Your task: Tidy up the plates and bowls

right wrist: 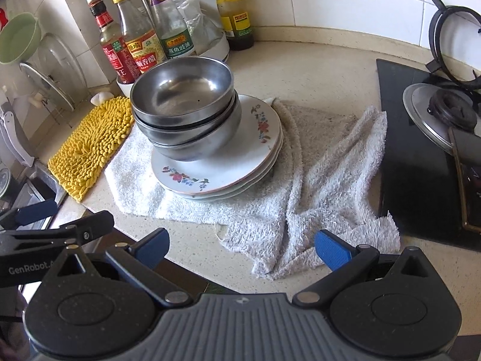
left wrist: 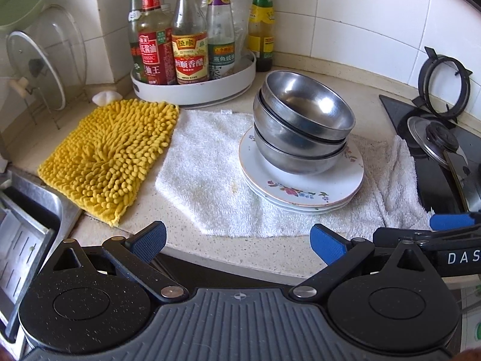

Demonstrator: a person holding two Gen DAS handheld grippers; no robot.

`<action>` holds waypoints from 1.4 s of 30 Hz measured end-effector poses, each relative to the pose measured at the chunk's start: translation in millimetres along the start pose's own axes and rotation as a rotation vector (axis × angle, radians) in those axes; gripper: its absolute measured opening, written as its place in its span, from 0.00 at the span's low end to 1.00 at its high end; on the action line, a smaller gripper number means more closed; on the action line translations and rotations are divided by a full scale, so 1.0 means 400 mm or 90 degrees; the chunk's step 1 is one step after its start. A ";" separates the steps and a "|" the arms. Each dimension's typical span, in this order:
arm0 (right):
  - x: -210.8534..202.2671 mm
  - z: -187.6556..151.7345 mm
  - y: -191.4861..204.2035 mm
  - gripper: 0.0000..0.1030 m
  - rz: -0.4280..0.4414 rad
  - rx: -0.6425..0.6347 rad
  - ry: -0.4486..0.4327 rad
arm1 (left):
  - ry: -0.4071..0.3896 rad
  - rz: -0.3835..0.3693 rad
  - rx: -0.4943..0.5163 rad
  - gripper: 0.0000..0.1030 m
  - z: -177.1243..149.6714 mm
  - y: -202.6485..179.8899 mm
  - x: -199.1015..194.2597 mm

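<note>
Three nested steel bowls (left wrist: 303, 123) (right wrist: 183, 108) stand on a stack of white floral plates (left wrist: 303, 192) (right wrist: 219, 171), which lies on a white towel (left wrist: 210, 174) (right wrist: 318, 180). My left gripper (left wrist: 239, 242) is open and empty, at the counter's front edge, short of the stack. My right gripper (right wrist: 242, 248) is open and empty, at the front edge over the crumpled towel end, to the right of the stack. Each gripper's side shows in the other's view, the right one (left wrist: 451, 221) and the left one (right wrist: 36, 213).
A white turntable tray (left wrist: 192, 90) of sauce bottles (left wrist: 189, 48) (right wrist: 141, 39) stands behind the stack. A yellow chenille mat (left wrist: 111, 156) (right wrist: 93, 144) lies left. A sink (left wrist: 27, 228) is at far left, a lid rack (left wrist: 39, 69) behind it. A gas stove (right wrist: 427, 150) with a lid (right wrist: 433, 117) is right.
</note>
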State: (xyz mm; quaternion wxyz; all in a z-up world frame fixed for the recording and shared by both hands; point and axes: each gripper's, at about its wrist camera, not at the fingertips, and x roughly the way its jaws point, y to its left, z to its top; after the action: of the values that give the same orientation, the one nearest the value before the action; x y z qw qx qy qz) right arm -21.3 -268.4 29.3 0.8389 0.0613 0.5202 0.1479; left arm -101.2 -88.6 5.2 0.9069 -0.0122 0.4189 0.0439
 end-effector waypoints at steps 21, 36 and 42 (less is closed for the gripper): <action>0.002 -0.011 0.000 1.00 0.020 0.000 0.017 | 0.023 0.006 -0.003 0.93 -0.016 -0.009 -0.005; -0.002 -0.014 0.006 1.00 0.021 0.000 0.015 | 0.020 0.012 0.005 0.96 -0.019 -0.003 -0.012; -0.003 -0.013 0.011 1.00 0.026 0.001 0.012 | 0.000 0.017 0.011 0.96 -0.021 0.002 -0.018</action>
State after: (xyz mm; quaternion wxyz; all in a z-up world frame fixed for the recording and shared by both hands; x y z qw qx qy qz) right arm -27.4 -264.9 29.3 0.8309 0.0711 0.5267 0.1649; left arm -112.3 -88.9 5.2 0.9064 0.0011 0.4192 0.0522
